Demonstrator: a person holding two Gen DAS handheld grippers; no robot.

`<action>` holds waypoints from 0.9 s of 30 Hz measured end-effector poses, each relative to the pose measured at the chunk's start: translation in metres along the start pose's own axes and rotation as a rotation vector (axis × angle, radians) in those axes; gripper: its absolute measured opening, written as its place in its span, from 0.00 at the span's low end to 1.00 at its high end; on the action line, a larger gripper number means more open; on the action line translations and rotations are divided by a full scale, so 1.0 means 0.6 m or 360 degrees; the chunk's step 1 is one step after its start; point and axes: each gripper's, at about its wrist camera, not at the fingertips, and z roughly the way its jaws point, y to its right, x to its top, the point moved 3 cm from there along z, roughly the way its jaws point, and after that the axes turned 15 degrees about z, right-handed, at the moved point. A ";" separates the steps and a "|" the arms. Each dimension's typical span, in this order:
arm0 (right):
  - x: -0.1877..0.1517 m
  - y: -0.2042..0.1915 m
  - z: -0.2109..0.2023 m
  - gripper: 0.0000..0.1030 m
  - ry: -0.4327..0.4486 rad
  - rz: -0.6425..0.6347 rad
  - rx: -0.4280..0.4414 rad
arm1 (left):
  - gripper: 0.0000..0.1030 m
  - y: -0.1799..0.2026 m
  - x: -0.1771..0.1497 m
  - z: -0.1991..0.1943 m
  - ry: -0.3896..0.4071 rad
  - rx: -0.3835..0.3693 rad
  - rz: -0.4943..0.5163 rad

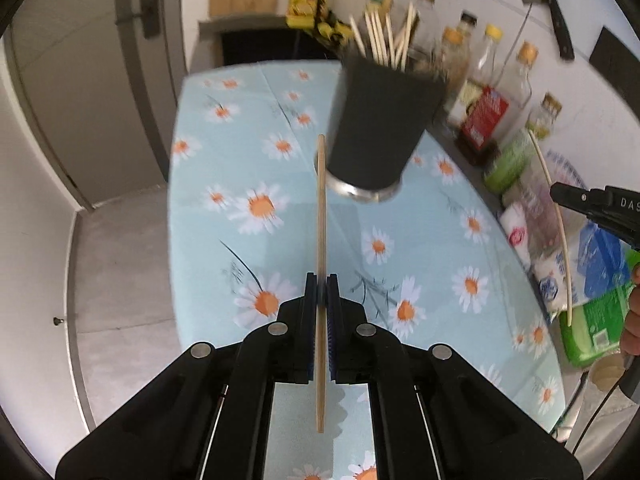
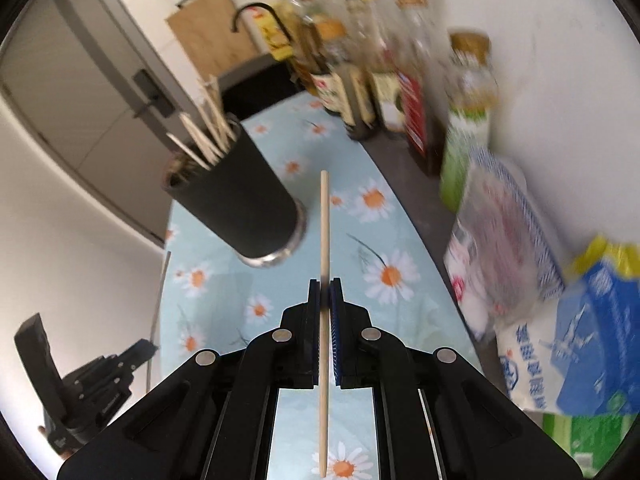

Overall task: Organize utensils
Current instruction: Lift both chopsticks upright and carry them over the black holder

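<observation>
Above the daisy-print surface (image 1: 240, 184), each claw, left (image 1: 321, 280) and right (image 2: 325, 284), pinches one thin wooden chopstick (image 1: 321, 216) (image 2: 325, 240), which could pivot and miss the crowded black cup (image 1: 384, 120).

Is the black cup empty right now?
No: in the left wrist view the black cup already holds a bunch of chopsticks sticking out of its top.

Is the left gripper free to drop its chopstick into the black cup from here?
Probably yes. The left gripper holds a chopstick above the daisy cloth, and nothing lies between it and the black cup. Its mouth already holds chopsticks but shows room.
</observation>
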 end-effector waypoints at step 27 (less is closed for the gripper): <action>0.143 -0.201 -0.113 0.05 0.0363 -0.0504 0.0576 | 0.05 -0.006 0.230 -0.205 0.0659 0.0187 0.0111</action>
